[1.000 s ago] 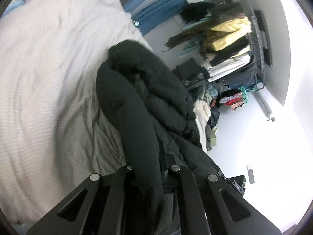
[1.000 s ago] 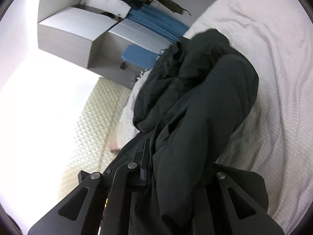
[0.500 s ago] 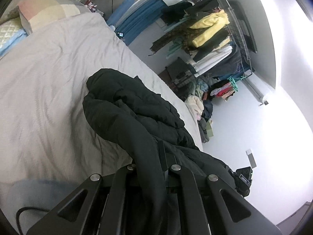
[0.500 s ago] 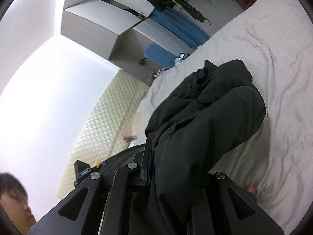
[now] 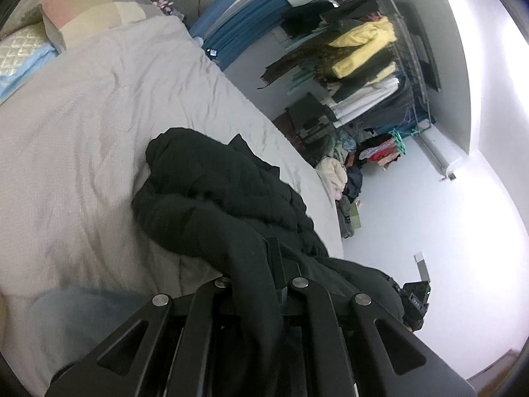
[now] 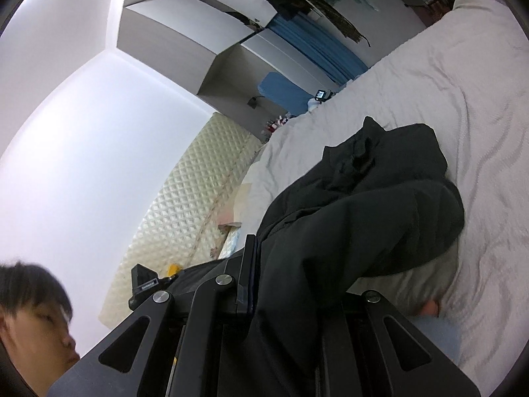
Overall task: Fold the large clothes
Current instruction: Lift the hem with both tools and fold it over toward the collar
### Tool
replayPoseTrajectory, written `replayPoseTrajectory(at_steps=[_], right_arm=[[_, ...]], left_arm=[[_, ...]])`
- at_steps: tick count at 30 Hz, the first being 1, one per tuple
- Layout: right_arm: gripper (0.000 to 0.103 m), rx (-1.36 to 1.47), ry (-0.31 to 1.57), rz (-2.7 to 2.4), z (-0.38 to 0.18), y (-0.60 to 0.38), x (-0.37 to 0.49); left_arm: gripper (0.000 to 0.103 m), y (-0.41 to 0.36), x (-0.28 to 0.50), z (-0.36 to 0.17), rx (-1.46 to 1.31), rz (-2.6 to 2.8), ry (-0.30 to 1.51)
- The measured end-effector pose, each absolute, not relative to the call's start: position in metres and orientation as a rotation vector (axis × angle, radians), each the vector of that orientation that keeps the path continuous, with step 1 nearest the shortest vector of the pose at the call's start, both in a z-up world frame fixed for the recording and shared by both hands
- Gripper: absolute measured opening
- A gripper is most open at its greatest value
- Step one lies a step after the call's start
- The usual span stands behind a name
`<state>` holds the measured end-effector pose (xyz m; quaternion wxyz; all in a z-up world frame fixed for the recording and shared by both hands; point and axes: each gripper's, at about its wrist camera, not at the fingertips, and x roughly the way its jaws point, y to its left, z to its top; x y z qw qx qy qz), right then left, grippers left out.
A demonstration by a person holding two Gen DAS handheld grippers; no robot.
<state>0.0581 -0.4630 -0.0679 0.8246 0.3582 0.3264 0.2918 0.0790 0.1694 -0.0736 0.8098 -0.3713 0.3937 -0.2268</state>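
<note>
Left gripper (image 5: pixel 258 284): nearest in the left wrist view; jaws clamped on a thick roll of the black jacket (image 5: pixel 224 198), which runs between them and out onto the bed.
Right gripper (image 6: pixel 284 284): jaws clamped on another part of the same jacket, cloth spilling over the right-hand finger.
Jacket position: partly lifted at the near edge, the bulk bunched in a heap on the grey bedspread (image 5: pixel 82 139), toward the bed's near side.
Handling: looks padded and bulky, soft, probably fairly heavy for cloth; likely to sag and slump between the two holds, and the smooth shell may slip.
Where to hold: best at hem or shoulder seams, through one layer only, not bunched folds.
Beyond: pillow (image 5: pixel 86 16) at the bedhead, clothes rack (image 5: pixel 370 66) across the room.
</note>
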Motion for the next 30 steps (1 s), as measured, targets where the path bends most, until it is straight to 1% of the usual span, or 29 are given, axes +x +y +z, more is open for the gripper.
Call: replayPoseTrajectory(at_steps=[8, 12, 14, 15, 23, 25, 26, 30], right_arm=[[0.012, 0.865, 0.743, 0.559, -0.076, -0.481, 0.148], [0.013, 0.921, 0.784, 0.5, -0.082, -0.49, 0.183], [0.015, 0.943, 0.791, 0.477, -0.085, -0.493, 0.203], [0.019, 0.95, 0.788, 0.477, -0.087, -0.495, 0.212], [0.02, 1.006, 0.837, 0.368, -0.11, -0.509, 0.255], [0.023, 1.035, 0.814, 0.331, -0.114, -0.515, 0.263], [0.023, 1.053, 0.799, 0.319, -0.117, -0.518, 0.266], [0.023, 1.068, 0.767, 0.309, -0.129, -0.52, 0.282]], left_arm=[[0.007, 0.146, 0.176, -0.061, -0.719, -0.415, 0.877], [0.008, 0.14, 0.221, -0.061, -0.81, -0.345, 0.927], [0.009, 0.132, 0.239, -0.058, -0.793, -0.329, 0.931], [0.01, 0.129, 0.246, -0.058, -0.783, -0.319, 0.935], [0.011, 0.12, 0.309, -0.086, -0.765, -0.206, 1.034], [0.014, 0.121, 0.324, -0.095, -0.79, -0.208, 1.041], [0.017, 0.123, 0.329, -0.1, -0.811, -0.212, 1.041], [0.024, 0.118, 0.354, -0.112, -0.797, -0.168, 1.067]])
